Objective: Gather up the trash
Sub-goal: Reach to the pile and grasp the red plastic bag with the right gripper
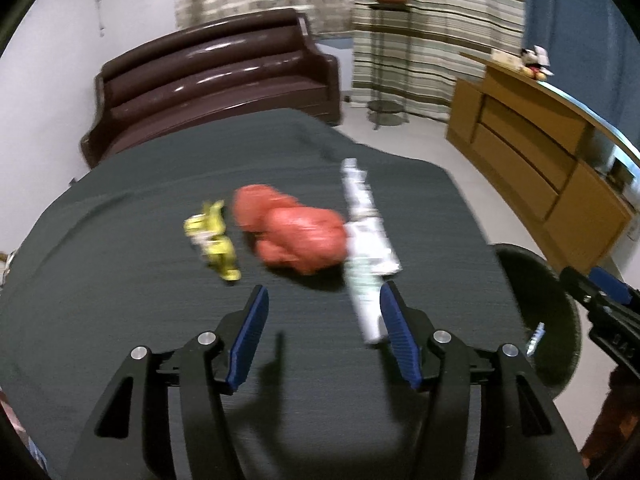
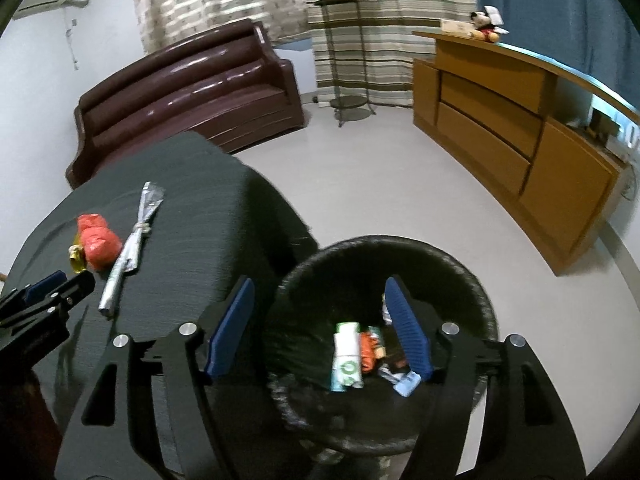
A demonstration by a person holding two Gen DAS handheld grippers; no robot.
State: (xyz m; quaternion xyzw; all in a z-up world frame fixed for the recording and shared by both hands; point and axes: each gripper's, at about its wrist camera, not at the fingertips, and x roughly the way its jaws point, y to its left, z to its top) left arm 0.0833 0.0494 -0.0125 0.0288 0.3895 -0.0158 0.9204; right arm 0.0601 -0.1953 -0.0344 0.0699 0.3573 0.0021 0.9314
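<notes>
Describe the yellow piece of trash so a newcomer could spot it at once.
On the dark-clothed table in front of the brown sofa, three pieces of trash lie in a row. The yellow wrapper is leftmost, beside the red bag, small, crumpled and the only yellow one.

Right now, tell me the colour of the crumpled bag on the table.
The bag is orange-red; the right wrist view shows it sharpest.

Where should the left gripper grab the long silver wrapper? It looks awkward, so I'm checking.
Grip the long silver wrapper at its near, tightly rolled end, coming from above with the open left gripper fingers straddling it crosswise. That end is slim; the red bag crowds its middle.
</notes>
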